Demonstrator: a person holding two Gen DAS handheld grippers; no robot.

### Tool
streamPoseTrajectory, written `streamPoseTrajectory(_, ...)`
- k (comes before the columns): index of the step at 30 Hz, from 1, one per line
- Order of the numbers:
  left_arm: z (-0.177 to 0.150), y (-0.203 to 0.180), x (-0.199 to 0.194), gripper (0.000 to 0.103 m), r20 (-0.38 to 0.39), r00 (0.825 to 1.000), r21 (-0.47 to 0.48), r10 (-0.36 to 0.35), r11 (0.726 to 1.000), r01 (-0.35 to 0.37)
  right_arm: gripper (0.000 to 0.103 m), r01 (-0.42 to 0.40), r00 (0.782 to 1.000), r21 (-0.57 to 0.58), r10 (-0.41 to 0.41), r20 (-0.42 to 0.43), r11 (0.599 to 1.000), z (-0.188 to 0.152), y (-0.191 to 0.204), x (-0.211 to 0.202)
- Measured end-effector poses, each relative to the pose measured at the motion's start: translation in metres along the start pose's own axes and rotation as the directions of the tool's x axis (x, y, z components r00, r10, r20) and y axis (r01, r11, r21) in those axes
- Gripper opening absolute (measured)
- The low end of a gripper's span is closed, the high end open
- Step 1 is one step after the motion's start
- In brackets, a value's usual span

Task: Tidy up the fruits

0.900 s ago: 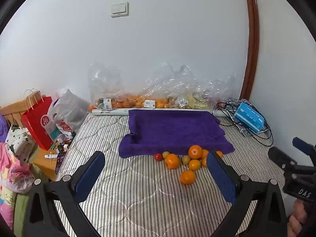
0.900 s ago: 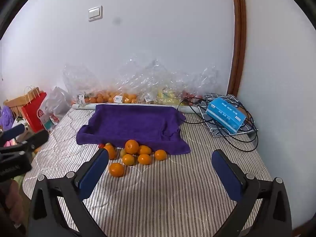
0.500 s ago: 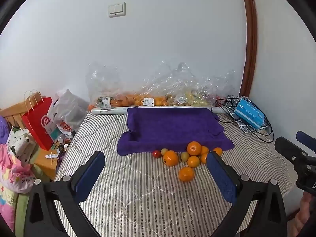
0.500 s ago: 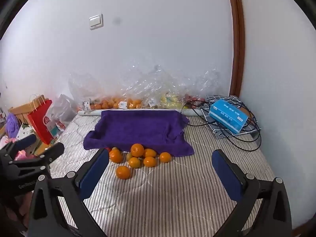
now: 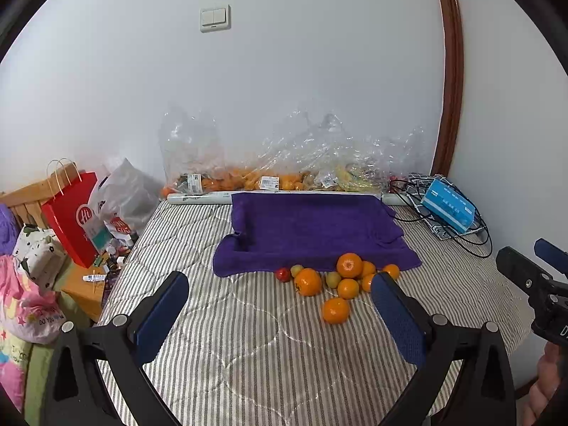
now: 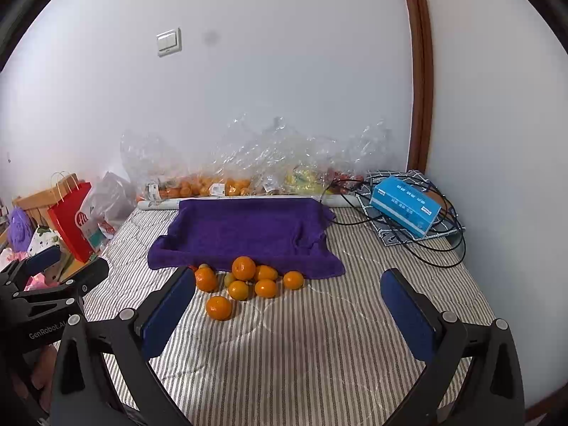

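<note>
Starting with the lone orange (image 5: 335, 310) nearest the front of the fruit pile (image 6: 248, 280), which lies on the striped bed (image 6: 319, 337) against the purple towel (image 6: 248, 234), looks easiest. Both the left tool (image 5: 278, 314) and the right tool (image 6: 287, 314) hang spread and empty, well short of it, so centre one over that fruit before pinching.

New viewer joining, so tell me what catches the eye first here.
A heap of oranges sits on the striped mattress, at the near edge of a purple towel. Behind, clear fruit bags line the wall, and both grippers hang open, empty.
</note>
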State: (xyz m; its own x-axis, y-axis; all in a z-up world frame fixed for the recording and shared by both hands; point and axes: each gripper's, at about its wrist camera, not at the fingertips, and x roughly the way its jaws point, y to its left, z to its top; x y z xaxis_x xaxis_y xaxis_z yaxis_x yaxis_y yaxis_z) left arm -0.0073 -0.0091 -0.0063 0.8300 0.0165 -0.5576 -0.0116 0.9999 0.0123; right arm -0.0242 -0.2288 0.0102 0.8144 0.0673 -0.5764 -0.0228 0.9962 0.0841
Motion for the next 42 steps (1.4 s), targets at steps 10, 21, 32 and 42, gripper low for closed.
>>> streamPoseTrajectory(10, -0.0054, -0.0009, -0.0008, 0.103, 0.004, 1.000, -0.008, 0.006, 1.000, -0.006, 0.102, -0.005, 1.000, 0.003, 0.005, -0.006, 1.000, -0.0013, 0.0006, 0.0014)
streamPoseTrajectory(21, -0.0058, -0.0006, -0.0004, 0.103, 0.002, 1.000, -0.009, 0.006, 1.000, -0.006, 0.102, -0.012, 1.000, -0.009, 0.012, 0.001, 1.000, -0.0049, 0.0064, -0.0011)
streamPoseTrajectory(32, -0.0064, 0.0004, -0.0006, 0.103, 0.003, 1.000, -0.011, 0.005, 1.000, -0.005, 0.102, -0.013, 1.000, -0.002, 0.013, 0.002, 1.000, -0.0058, 0.0050, -0.0013)
streamPoseTrajectory(42, -0.0059, 0.0028, -0.0019, 0.103, 0.007, 1.000, -0.014, 0.003, 1.000, -0.003, 0.102, -0.015, 1.000, -0.003, 0.015, 0.001, 1.000, -0.0055, 0.0056, -0.0016)
